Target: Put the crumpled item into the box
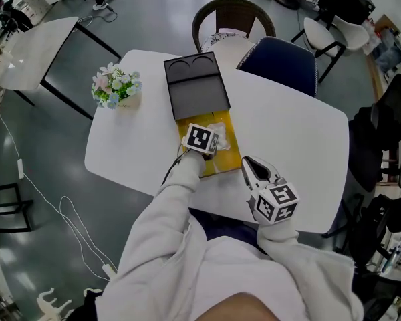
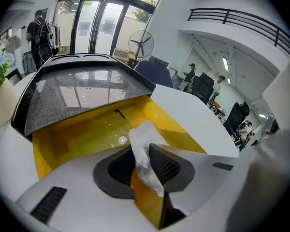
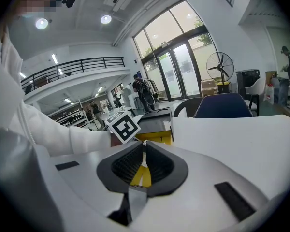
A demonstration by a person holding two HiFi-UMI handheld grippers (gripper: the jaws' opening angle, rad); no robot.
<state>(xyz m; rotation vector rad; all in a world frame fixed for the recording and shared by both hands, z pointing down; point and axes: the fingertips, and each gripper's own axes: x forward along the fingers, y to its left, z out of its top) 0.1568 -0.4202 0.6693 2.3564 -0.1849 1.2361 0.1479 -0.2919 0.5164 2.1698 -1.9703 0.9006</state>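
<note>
Crumpled white paper wad (image 2: 141,134) sits between the left gripper's (image 2: 141,153) jaws, down inside the open yellow cardboard box (image 2: 77,134). Jaws are slightly apart. The wad leans on the right-hand pad and yellow box floor shows through the gap below it, so I don't read a firm pinch.

Left arm in a pale grey sleeve (image 1: 177,199) reaches forward over the near edge of the white table (image 1: 287,126). That gripper is pitched steeply down into the box, marker cube on top. The box's black lid (image 1: 197,89) lies folded back just beyond its tips.

Right gripper (image 1: 247,162) is parked just right of the box near the table's front edge and tilted only shallowly down. Its jaws are nearly together with nothing between them. The wad is well off to its left.
</note>
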